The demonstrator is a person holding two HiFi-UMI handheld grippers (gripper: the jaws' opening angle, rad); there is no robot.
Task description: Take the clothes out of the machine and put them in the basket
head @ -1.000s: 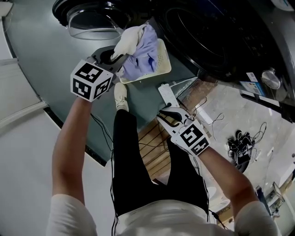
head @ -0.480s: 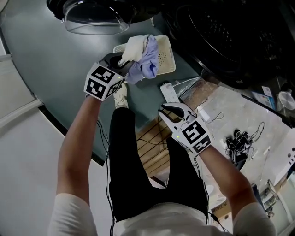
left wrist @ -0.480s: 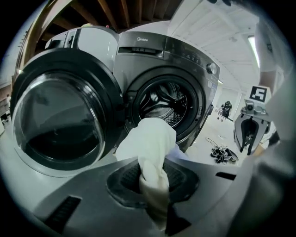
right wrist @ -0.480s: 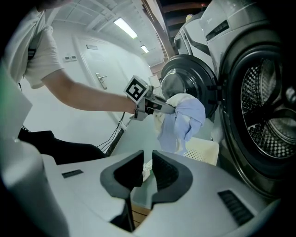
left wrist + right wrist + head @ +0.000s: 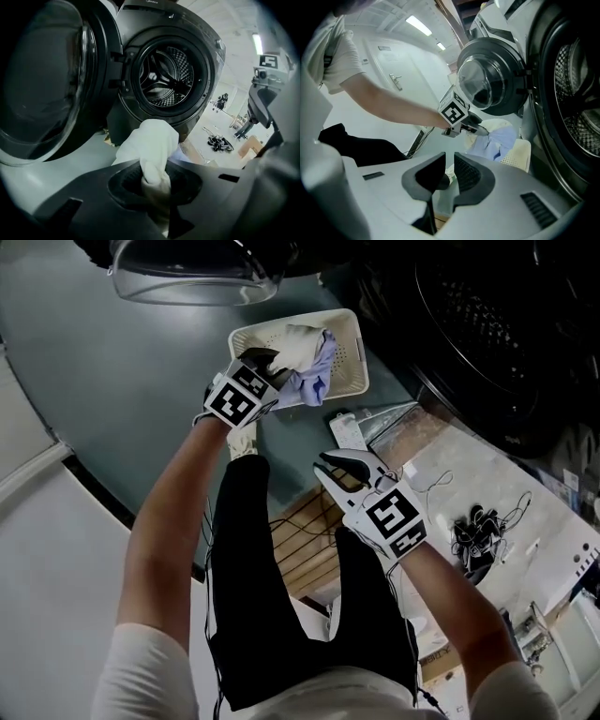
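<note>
Door [image 5: 187, 282]: one, swung wide at far left, which leaves the machine's mouth free for unloading.
Left tongs [image 5: 264, 359]: clamped on a fold of the white garment and held low over the basket, apparently ready to let it drop in.
White garment [image 5: 302, 341]: one, bunched, hanging from the tongs into the basket.
Basket [image 5: 349, 334]: one, cream and perforated, set on the floor [image 5: 112, 381] just in front of the machine so the carry is short.
Blue garment [image 5: 314, 382]: one, spilling over the basket's near rim.
Right tongs [image 5: 345, 465]: only a thin gap between the jaws, gripping nothing, waiting nearer and to the right, probably for the next reach.
Drum [image 5: 168, 77]: one, at right, with no clothes visible inside.
</note>
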